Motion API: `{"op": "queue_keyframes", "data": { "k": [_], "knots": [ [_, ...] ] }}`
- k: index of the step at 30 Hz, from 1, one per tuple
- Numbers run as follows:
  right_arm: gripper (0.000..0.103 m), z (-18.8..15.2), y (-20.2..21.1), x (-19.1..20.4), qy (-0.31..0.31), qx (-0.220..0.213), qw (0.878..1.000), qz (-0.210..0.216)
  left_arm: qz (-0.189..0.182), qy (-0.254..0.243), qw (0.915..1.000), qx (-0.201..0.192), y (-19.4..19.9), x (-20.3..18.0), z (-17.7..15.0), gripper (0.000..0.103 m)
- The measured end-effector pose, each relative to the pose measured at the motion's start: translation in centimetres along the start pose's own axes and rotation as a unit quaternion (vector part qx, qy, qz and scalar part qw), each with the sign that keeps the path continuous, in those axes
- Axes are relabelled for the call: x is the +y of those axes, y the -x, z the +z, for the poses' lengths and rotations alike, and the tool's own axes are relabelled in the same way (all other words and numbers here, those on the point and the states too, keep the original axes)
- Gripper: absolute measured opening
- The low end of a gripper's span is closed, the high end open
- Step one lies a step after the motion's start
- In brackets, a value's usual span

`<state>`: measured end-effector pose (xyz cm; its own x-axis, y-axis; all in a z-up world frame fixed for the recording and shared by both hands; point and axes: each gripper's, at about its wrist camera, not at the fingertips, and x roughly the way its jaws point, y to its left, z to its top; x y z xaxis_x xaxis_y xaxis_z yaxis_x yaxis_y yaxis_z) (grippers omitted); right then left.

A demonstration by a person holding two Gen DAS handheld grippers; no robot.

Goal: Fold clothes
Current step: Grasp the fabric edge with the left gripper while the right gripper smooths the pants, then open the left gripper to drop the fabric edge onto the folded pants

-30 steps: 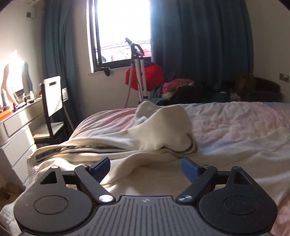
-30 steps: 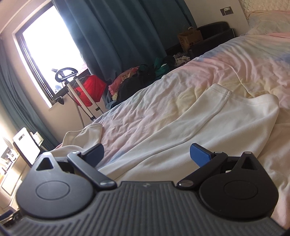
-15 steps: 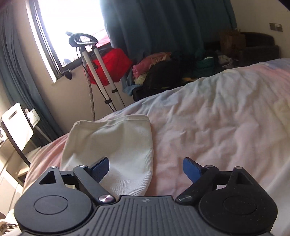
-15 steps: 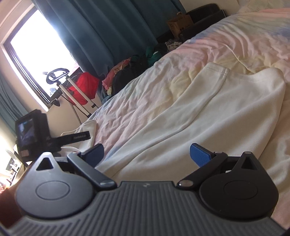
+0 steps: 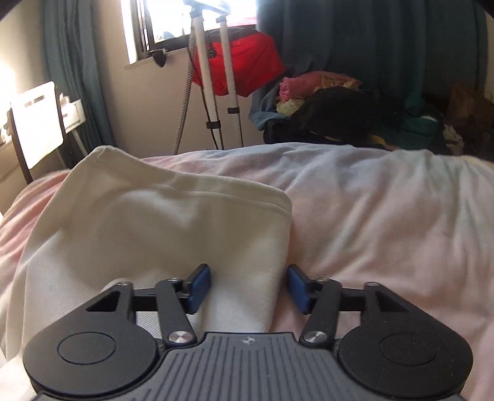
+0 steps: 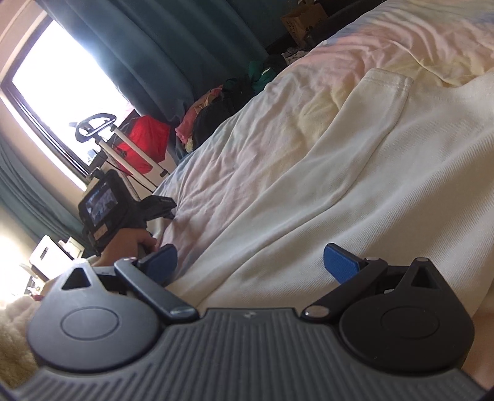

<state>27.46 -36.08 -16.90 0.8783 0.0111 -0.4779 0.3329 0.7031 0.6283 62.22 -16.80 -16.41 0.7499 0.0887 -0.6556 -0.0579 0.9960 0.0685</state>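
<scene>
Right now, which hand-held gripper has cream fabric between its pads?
The left hand-held gripper, closing on the cream garment's edge; the right hand-held gripper is wide open.

This is a home bedroom: a bed point(image 5: 370, 216) with pink sheets, dark curtains point(image 5: 370, 46), a clothes pile point(image 5: 324, 98) by the window point(image 6: 61, 92).

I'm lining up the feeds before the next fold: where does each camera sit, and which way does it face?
Left wrist: on the left gripper, low over the bed, facing the window; its jaws are closing around a cream sleeve.
Right wrist: on the right gripper, tilted, looking along the cream garment; jaws open; the left hand and its gripper show at left.
Shared: bed, window, red bag, clothes pile, garment.
</scene>
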Motion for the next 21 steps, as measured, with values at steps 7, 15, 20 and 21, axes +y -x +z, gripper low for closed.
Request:
{"op": "queue_keyframes", "data": {
  "k": [7, 15, 20, 21],
  "knots": [
    [0.103, 0.2, 0.6, -0.6, -0.023, -0.009, 1.0, 0.003, -0.117, -0.027, 0.9889, -0.087, 7.1, -1.6, 2.8, 0.002],
    [0.103, 1.3, 2.8, -1.7, -0.03, -0.073, 0.997, -0.013, -0.343, -0.093, 0.9268, -0.122, 19.0, -7.2, 2.1, 0.019],
    [0.103, 1.7, 2.8, -2.7, -0.047, -0.077, 0.996, -0.019, -0.35, -0.105, 0.9245, -0.108, 23.2, -5.5, -0.6, 0.053],
    [0.103, 1.7, 2.8, -2.7, -0.049, -0.076, 0.996, -0.018, -0.34, -0.102, 0.9285, -0.108, 24.0, -4.3, -1.3, 0.057]
  ]
}}
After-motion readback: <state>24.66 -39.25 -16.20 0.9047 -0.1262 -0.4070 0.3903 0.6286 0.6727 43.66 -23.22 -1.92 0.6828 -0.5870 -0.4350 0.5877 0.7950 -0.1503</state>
